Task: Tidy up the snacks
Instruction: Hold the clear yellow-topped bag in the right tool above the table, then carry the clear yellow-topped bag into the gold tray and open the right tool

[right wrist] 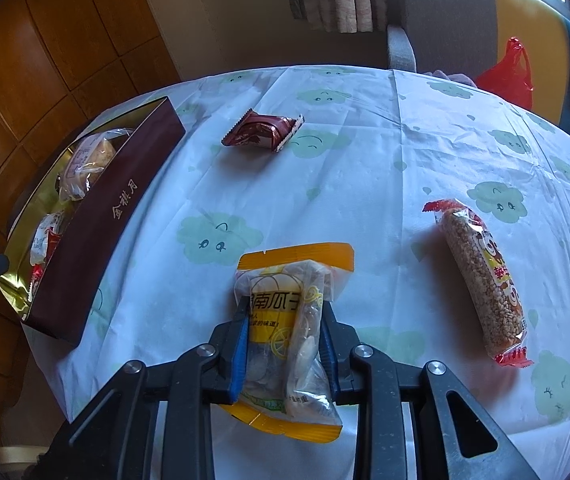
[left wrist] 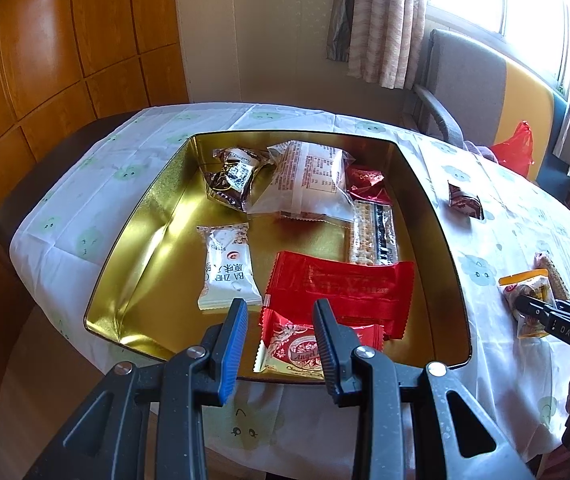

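While pinched between the right gripper [right wrist: 285, 312] jaws, the seed packet [right wrist: 285, 320] rests on the tablecloth [right wrist: 365, 184].

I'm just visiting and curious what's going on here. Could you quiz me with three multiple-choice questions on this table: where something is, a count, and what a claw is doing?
1. Where does the dark red candy lie?
A. in the tin
B. on the tablecloth
C. on the chair

2. How many snacks are outside the gold tin?
A. one
B. three
C. five

3. What is the right claw doing?
A. hanging open
B. gripping the orange-edged packet
C. gripping the seed bar

Answers: 1 B, it lies on the cloth beside the tin. 2 B, candy, bar and packet. 3 B, both pads press the packet's sides.
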The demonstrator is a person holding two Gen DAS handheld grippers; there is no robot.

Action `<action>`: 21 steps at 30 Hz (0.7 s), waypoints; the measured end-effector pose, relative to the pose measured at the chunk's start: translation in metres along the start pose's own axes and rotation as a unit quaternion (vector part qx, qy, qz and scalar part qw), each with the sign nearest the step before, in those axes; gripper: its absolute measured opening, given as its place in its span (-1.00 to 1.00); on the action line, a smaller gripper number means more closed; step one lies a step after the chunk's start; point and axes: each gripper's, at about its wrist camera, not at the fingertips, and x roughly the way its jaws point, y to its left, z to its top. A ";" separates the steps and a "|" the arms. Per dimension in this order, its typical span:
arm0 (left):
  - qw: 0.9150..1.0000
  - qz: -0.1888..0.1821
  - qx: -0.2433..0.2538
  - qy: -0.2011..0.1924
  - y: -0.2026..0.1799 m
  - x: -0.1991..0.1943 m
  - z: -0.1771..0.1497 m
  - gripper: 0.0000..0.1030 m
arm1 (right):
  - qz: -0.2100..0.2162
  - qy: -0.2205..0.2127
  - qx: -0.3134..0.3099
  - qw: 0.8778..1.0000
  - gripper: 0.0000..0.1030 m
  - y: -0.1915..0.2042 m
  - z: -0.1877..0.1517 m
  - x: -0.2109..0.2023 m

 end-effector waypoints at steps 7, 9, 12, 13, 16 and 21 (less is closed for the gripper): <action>1.000 0.006 -0.007 0.004 0.006 0.004 -0.002 -0.34 | 0.029 -0.009 0.004 1.000 -0.42 0.011 0.010 -0.011; 1.000 0.009 -0.012 0.002 0.008 0.004 -0.002 -0.34 | 0.043 -0.013 -0.004 0.999 -0.42 0.021 0.016 -0.016; 1.000 0.018 -0.020 -0.002 0.015 0.005 0.001 -0.34 | 0.073 -0.022 -0.023 0.997 -0.42 0.044 0.028 -0.023; 0.999 0.022 -0.025 -0.004 0.018 0.004 0.002 -0.34 | 0.082 -0.025 -0.032 0.996 -0.42 0.053 0.033 -0.025; 0.999 0.030 -0.036 -0.009 0.027 0.004 0.004 -0.34 | 0.119 -0.030 -0.057 0.991 -0.42 0.083 0.049 -0.028; 0.998 0.036 -0.047 -0.010 0.034 0.005 0.005 -0.33 | 0.171 -0.028 -0.104 0.979 -0.41 0.145 0.072 -0.020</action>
